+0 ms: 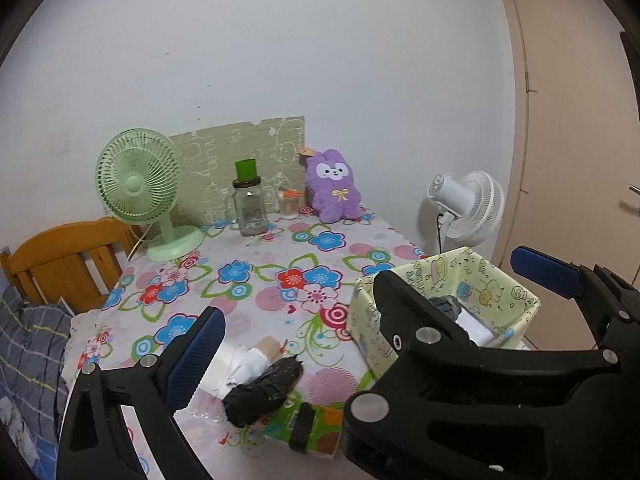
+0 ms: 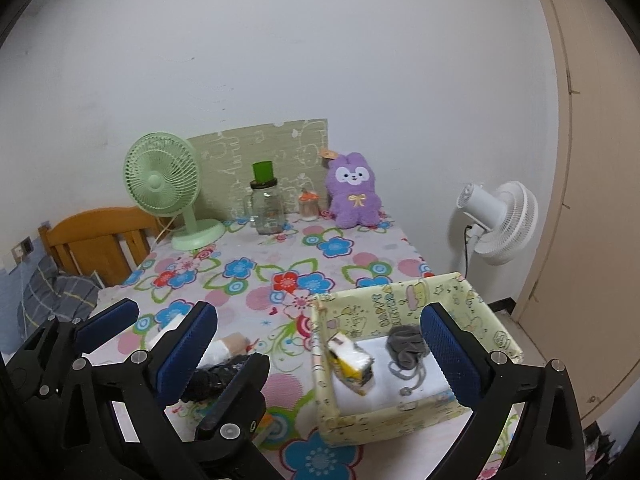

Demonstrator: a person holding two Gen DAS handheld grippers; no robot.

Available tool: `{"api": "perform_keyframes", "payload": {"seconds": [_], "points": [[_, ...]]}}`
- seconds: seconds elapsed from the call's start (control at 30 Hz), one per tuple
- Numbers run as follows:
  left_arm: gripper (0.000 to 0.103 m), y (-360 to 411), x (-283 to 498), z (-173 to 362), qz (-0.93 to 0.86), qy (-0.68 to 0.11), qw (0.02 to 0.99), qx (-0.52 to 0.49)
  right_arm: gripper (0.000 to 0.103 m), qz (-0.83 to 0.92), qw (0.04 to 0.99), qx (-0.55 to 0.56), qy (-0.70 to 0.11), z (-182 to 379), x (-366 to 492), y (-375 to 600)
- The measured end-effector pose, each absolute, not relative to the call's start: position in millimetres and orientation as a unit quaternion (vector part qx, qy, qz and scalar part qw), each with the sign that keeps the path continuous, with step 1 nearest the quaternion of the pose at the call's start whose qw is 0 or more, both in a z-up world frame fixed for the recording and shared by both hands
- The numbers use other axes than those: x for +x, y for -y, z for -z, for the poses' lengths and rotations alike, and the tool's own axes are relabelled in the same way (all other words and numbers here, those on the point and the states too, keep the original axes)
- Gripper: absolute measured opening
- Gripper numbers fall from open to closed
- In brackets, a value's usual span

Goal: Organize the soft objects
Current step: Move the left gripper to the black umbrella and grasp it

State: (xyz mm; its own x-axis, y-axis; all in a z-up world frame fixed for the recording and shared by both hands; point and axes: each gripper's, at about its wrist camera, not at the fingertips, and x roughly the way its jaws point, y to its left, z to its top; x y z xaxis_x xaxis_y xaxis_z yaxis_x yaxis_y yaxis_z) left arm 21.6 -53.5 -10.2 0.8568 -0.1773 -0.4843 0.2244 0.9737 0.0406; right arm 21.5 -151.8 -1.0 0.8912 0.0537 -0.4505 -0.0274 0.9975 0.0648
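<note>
Black-and-white rolled socks [image 1: 260, 388] look light and squashy, best pinched mid-bundle; both the left gripper [image 1: 360, 312] and right gripper [image 2: 320, 344] gape wide, empty

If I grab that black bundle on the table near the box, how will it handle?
The black bundle looks crumpled and soft, so it will probably sag and squash. It seems light. Lying flat on the tablecloth, it is unlikely to roll.
</note>
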Motion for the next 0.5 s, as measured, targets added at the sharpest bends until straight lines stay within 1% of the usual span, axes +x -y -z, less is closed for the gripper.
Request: {"api": "perform_keyframes", "payload": {"seconds": [0.33, 0.5], "points": [[0.099, 29.7, 19.6, 25.8, 0.092, -0.262, 0.960, 0.043, 0.103, -0.052, 0.967, 0.024, -0.247, 16.9, 24.0, 126.7], [0.097, 20.0, 19.6, 34.5, 0.084, -0.270, 0.958, 0.043, 0.103, -0.071, 0.964, 0.025, -0.256, 25.8, 26.7, 117.1]]}}
